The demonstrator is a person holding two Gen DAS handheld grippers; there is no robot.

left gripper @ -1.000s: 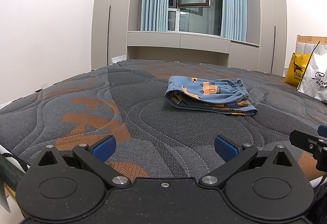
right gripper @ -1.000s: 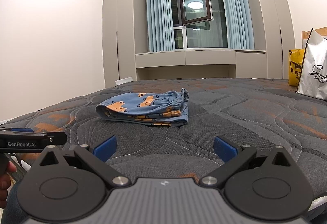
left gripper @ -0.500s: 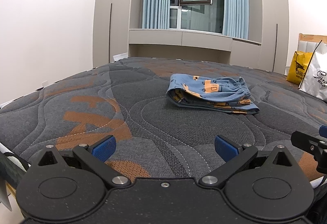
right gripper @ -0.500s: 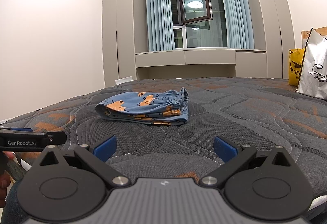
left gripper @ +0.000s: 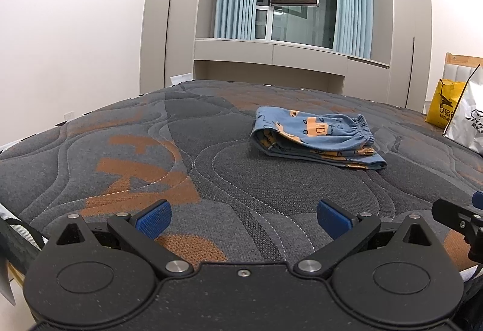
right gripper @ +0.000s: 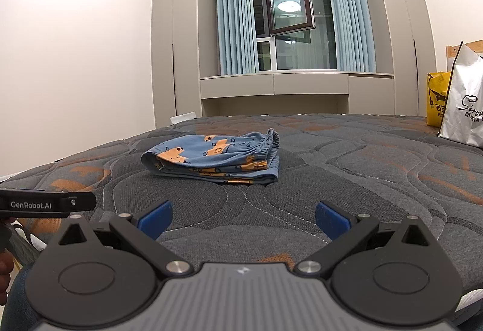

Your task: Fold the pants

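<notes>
The blue pants with orange prints (left gripper: 317,139) lie folded in a compact stack on the grey and orange mattress (left gripper: 135,156), waistband to the right. They also show in the right wrist view (right gripper: 214,159). My left gripper (left gripper: 243,218) is open and empty, held low near the mattress's front edge, well short of the pants. My right gripper (right gripper: 243,218) is open and empty too, at the same distance from them. The right gripper's tip (left gripper: 459,218) shows at the left view's right edge. The left gripper's finger (right gripper: 48,204) shows at the right view's left edge.
A white shopping bag (right gripper: 465,107) and a yellow bag (right gripper: 436,100) stand on the mattress at the far right, by the headboard. Wardrobes, a window ledge and an open window lie beyond the far edge. A white wall is at the left.
The left wrist view has tilted down slightly. The pants lie unmoved and both grippers stay open.
</notes>
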